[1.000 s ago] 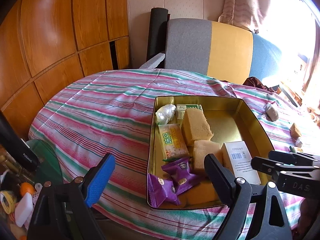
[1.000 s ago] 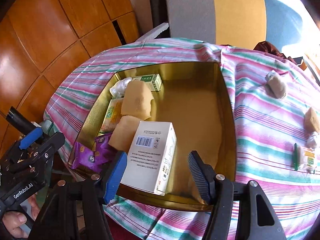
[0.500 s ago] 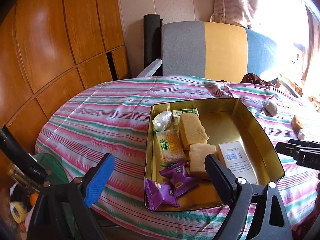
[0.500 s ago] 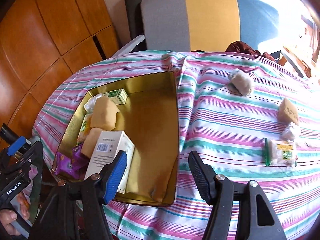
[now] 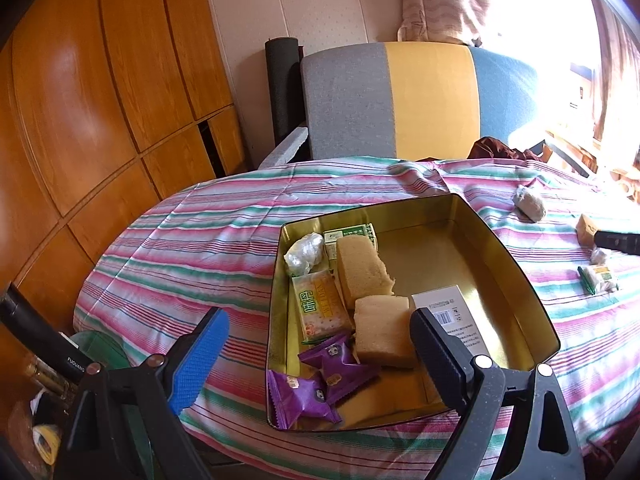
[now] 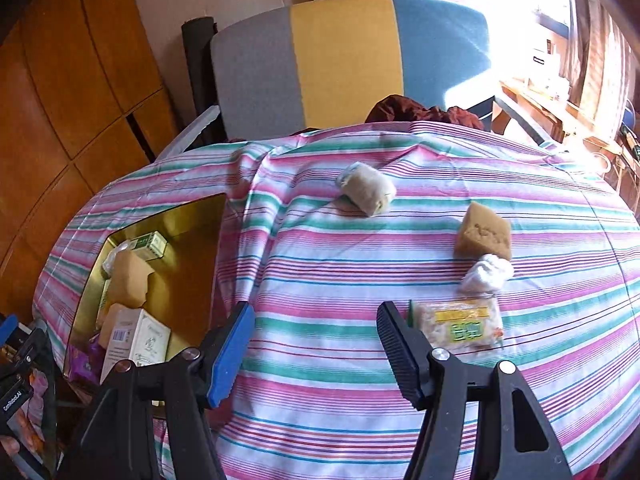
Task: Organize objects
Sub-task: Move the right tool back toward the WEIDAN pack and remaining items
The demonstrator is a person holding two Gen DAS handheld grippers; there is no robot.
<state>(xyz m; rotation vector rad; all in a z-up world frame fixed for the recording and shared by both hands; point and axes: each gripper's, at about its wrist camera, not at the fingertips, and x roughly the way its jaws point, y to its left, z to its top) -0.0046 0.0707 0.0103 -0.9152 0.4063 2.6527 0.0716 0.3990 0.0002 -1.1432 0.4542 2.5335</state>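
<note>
A gold tin (image 5: 516,272) lies on the striped tablecloth. It holds a white box (image 5: 448,308), two sponge cakes (image 5: 360,268), purple packets (image 5: 336,364), a cracker packet (image 5: 320,308), a small green box (image 5: 350,236) and a white wrapped ball (image 5: 304,252). My left gripper (image 5: 318,316) hovers open above the tin's near edge with nothing between its fingers. My right gripper (image 6: 314,308) stands open over bare cloth to the right of the tin (image 6: 180,264). Just right of its black finger lies a cracker packet (image 6: 460,326). Beyond that are a white wrapped ball (image 6: 486,274), a brown cake cube (image 6: 482,232) and a grey wrapped roll (image 6: 366,188).
A chair (image 6: 344,60) with a grey, yellow and blue back stands behind the table. Wooden wall panels (image 5: 100,80) rise on the left. Clutter with a dark bottle (image 5: 40,340) sits below the table's left edge. A bright window is on the right.
My right gripper has swung right, from over the white box in the tin to the cloth beside the loose snacks. The left gripper has drawn back a little and rolled.
</note>
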